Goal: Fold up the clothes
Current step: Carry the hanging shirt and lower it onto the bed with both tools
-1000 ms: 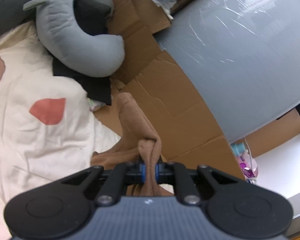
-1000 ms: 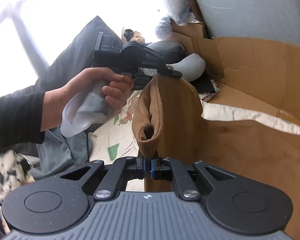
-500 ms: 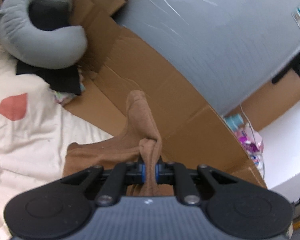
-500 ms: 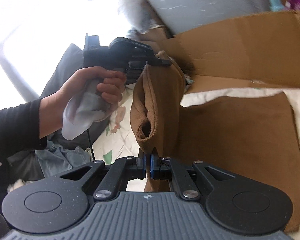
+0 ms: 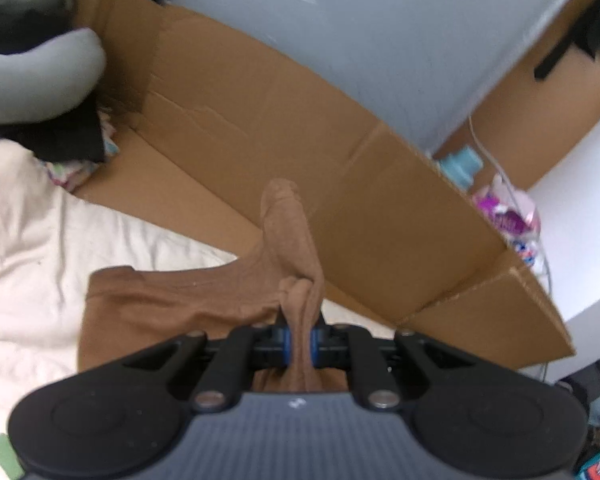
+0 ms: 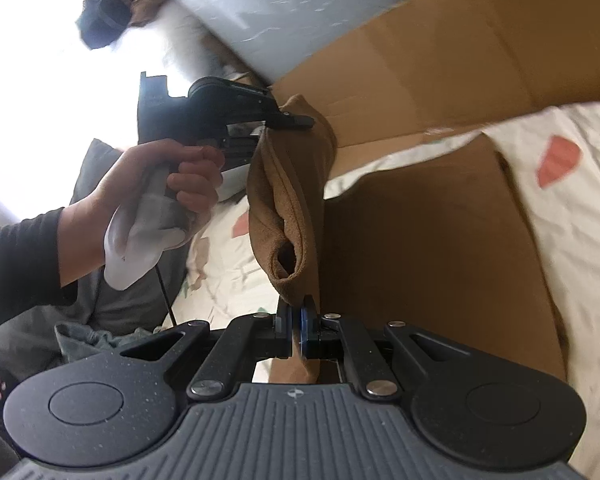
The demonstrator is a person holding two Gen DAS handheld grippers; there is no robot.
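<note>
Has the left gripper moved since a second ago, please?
Yes. In the left wrist view the grey neck pillow has slid to the upper-left corner, so the left gripper, shut on the brown garment, has swung right, away from it.

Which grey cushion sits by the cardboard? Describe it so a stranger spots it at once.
Start at the long flattened cardboard box that leans on the grey wall beyond the cream patterned bedsheet. Follow it to its far left end in the left wrist view: the grey U-shaped neck pillow lies there on some black fabric. It is the only plump, curved grey thing, unlike the flat brown garment.
</note>
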